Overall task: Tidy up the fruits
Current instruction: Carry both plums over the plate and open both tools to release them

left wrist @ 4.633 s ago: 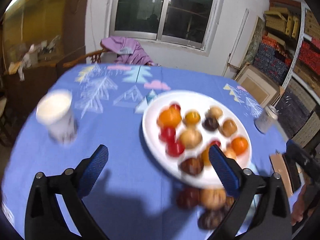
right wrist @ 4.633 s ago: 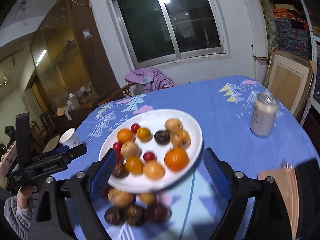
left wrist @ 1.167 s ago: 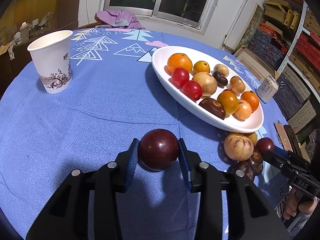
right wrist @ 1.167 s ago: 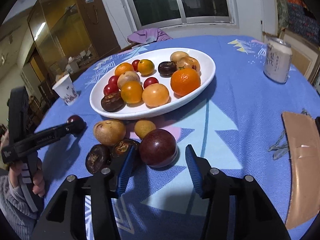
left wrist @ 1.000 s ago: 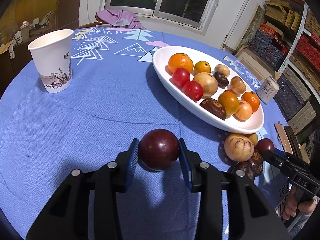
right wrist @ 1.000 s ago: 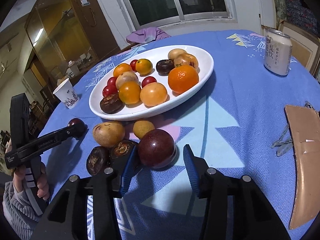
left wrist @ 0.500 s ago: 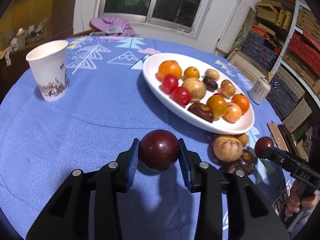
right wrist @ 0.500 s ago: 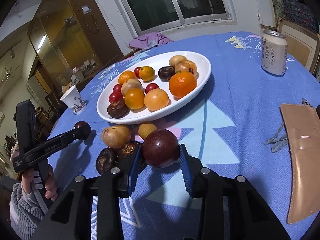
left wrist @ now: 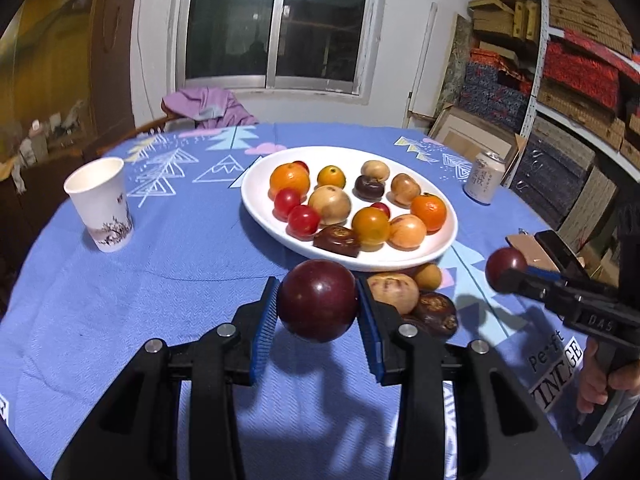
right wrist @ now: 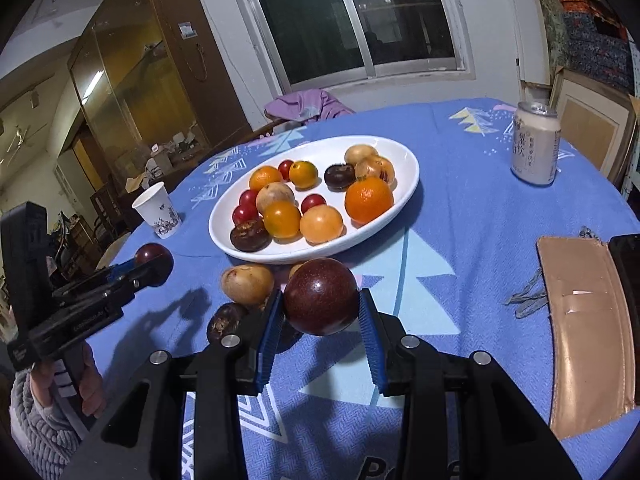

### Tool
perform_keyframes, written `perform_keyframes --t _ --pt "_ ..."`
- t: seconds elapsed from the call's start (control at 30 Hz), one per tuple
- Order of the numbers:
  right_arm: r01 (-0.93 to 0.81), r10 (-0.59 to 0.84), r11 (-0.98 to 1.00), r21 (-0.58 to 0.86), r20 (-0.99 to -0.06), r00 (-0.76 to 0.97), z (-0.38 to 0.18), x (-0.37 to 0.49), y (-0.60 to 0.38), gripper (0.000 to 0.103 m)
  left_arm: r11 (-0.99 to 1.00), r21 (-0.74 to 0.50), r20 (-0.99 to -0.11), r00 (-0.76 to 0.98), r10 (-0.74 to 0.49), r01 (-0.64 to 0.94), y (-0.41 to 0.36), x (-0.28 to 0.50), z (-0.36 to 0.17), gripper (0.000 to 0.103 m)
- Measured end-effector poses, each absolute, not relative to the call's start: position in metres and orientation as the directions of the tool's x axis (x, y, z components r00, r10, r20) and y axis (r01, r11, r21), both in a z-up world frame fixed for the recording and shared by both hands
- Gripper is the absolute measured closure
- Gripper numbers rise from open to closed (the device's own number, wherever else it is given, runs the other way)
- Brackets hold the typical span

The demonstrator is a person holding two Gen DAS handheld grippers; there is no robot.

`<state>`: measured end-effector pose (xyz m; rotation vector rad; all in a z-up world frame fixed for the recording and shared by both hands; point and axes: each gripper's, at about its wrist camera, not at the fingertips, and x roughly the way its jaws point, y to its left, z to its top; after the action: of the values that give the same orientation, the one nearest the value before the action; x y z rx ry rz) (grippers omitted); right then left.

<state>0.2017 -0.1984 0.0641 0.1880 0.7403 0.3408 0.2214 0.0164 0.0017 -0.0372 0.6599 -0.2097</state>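
Each gripper, left (left wrist: 318, 312) and right (right wrist: 320, 308), clamps a plum (left wrist: 317, 300). Only the right view shows the sleeve (right wrist: 36, 436).

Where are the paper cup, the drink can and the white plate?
paper cup (left wrist: 102, 208), left wrist view, middle of its side wall.
drink can (right wrist: 534, 148), right wrist view, middle of its printed side.
white plate (right wrist: 404, 168), right wrist view, bare inner wall by the far right rim.

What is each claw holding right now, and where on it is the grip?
Left claw: dark red round fruit, pads on its opposite sides. Right claw: another dark red round fruit, gripped likewise.
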Motion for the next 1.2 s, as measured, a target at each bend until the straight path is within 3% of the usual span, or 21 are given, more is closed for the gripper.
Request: perform_keyframes --t 0.33,0.8,1.2 --pt "-0.215 0.337 0.937 0.276 -0.542 0.770 0.088 0.166 -0.216 0.064 0.983 0.012 -0.540 0.829 -0.149 0.184 -0.015 0.197 0.028 0.065" --pt "-0.236 0.326 0.939 0.250 -0.430 0.842 0.181 0.230 -0.217 0.064 0.983 -0.079 -0.466 0.866 -0.182 0.164 -0.008 0.267 0.120 0.065" --pt "-0.280 0.312 0.947 0.157 -0.655 0.689 0.092 0.333 -0.148 0.064 0.979 -0.129 -0.625 0.753 -0.204 0.158 -0.021 0.378 0.043 0.065"
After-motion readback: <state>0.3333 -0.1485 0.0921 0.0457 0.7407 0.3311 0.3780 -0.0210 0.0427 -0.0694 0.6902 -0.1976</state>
